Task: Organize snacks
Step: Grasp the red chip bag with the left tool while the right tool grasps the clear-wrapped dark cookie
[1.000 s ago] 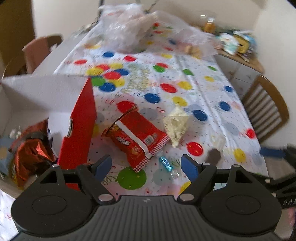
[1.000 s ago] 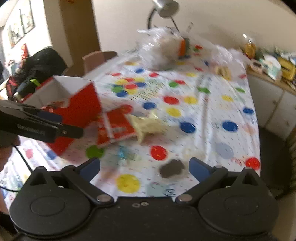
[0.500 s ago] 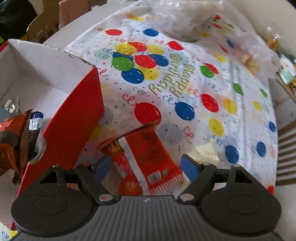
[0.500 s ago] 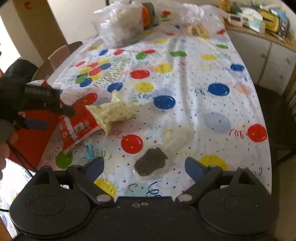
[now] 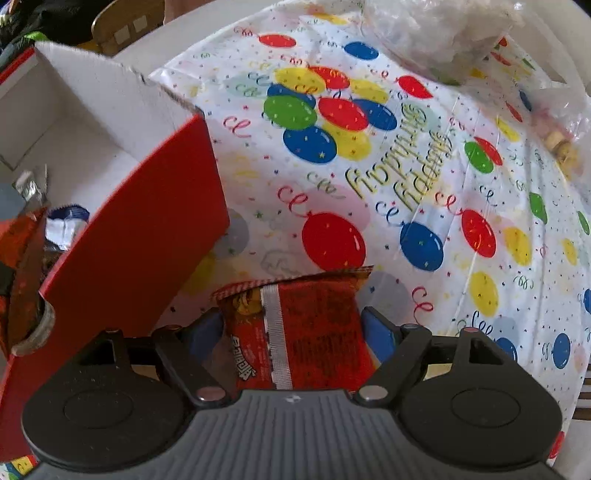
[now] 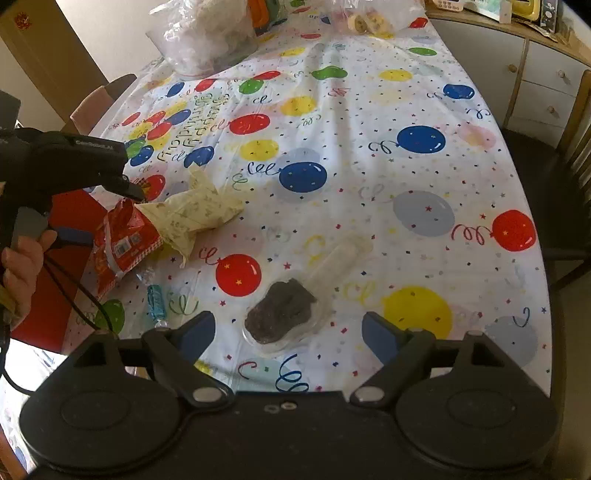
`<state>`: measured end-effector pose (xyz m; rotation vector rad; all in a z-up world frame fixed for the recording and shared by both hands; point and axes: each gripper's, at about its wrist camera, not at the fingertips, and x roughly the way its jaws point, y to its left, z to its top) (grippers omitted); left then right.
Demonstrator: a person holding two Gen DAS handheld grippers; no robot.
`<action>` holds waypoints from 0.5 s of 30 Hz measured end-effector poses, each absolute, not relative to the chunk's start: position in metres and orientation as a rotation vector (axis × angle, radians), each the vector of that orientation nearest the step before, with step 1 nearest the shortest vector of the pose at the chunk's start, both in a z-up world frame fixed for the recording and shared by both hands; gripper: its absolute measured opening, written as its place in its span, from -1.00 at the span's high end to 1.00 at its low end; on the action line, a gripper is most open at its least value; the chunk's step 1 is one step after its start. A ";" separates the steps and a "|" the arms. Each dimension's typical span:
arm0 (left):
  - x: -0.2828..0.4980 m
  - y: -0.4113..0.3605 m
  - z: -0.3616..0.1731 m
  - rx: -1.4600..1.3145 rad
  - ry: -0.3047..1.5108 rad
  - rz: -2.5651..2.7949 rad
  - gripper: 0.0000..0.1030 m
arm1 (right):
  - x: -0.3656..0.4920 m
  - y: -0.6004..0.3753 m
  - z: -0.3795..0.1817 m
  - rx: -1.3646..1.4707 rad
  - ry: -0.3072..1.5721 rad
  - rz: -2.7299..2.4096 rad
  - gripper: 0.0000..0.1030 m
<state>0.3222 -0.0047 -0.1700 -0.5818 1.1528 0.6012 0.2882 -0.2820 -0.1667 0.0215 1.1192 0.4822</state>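
A red snack packet (image 5: 317,321) lies on the balloon tablecloth (image 5: 424,177) beside the open red box (image 5: 147,229). My left gripper (image 5: 291,328) stands open astride it, a blue pad at each side. From the right wrist view, the left gripper (image 6: 107,214) tilts down over the same packet (image 6: 118,240). A cream packet (image 6: 192,214) touches the red one. My right gripper (image 6: 288,332) hovers low over a dark snack in a clear wrapper (image 6: 280,314), which lies just ahead of its gap. Its jaws are closing, and the pads are clear of the snack.
The box holds a dark red foil bag (image 5: 22,266) and a small blue-white wrapper (image 5: 66,225). A blue candy (image 6: 157,301) lies near the table's front edge. Clear plastic bags (image 6: 207,33) fill the far end. A chair (image 6: 561,177) and a sideboard (image 6: 535,74) stand right.
My left gripper dropped and moved in until the red packet sat between its fingers. My right gripper sank toward the dark snack and its jaws narrowed.
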 end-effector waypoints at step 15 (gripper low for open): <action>0.318 -0.005 -0.181 -0.544 1.186 0.553 -0.45 | 0.295 -0.259 -0.178 0.031 1.139 0.399 -0.44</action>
